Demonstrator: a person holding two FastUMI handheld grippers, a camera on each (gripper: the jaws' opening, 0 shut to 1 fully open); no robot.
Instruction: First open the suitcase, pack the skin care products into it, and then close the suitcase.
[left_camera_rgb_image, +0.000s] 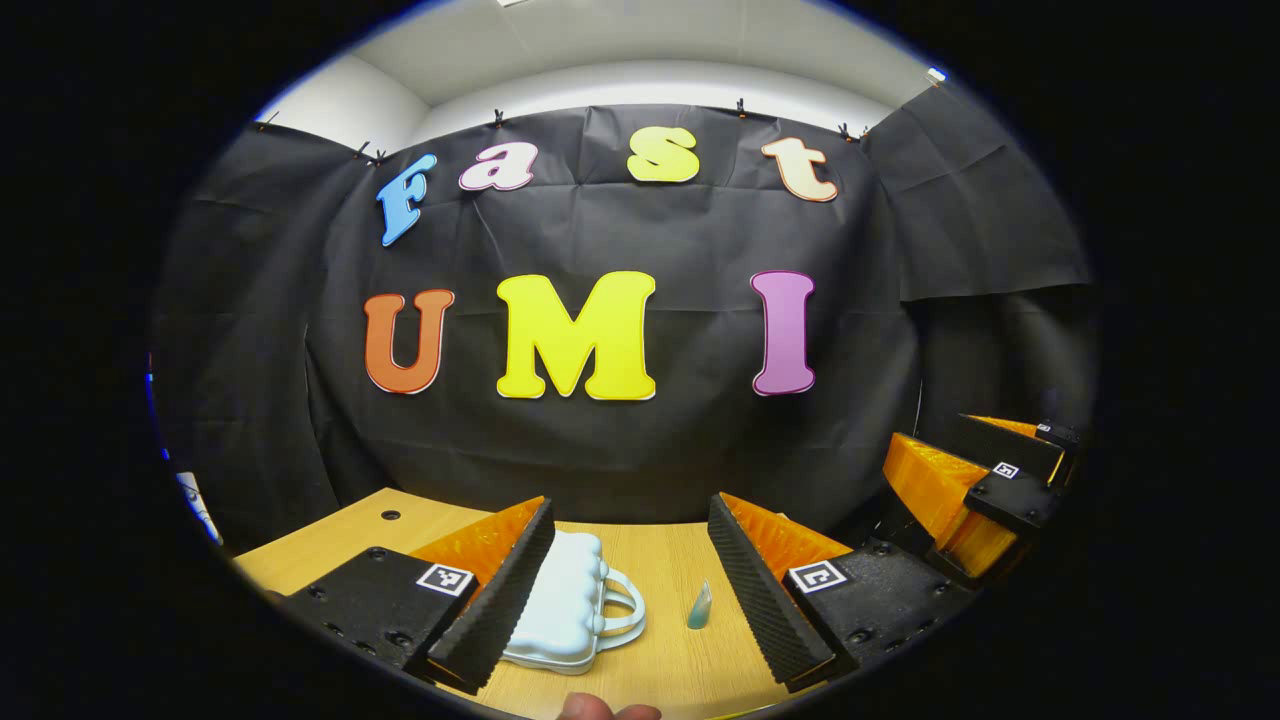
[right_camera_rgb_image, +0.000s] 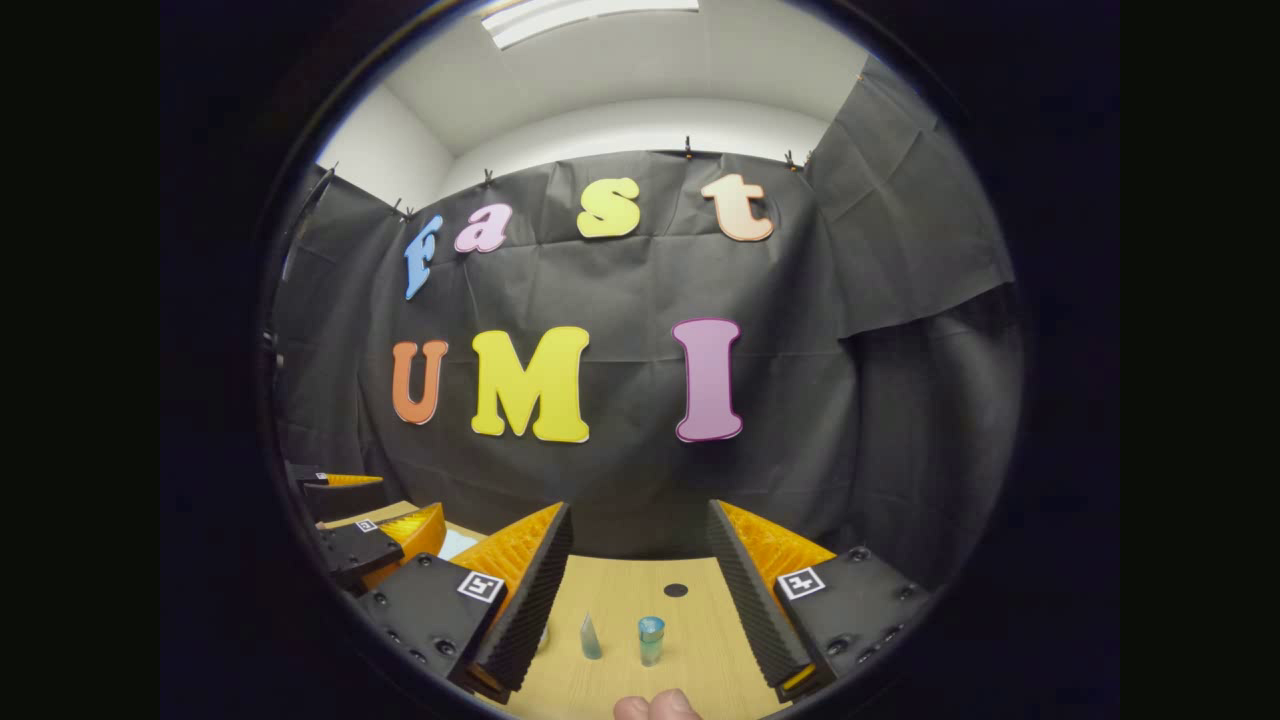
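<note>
Left claw hangs spread wide above the pale wooden counter — nothing between its fingers. Just behind its left finger lies the small white ribbed hard-shell suitcase, lid shut, flat on the counter, its long axis running away from the camera and its looped handle pointing to the right in the left gripper view. Near the handle, apart from it, stands a small translucent teal cone-shaped tube, tip up. Right claw is released too, empty. In the right gripper view that teal cone stands upright just beside a short clear bottle with a blue cap — cap upward, both between the spread fingers but untouched. Farther right in the left gripper view, the other claw shows.
</note>
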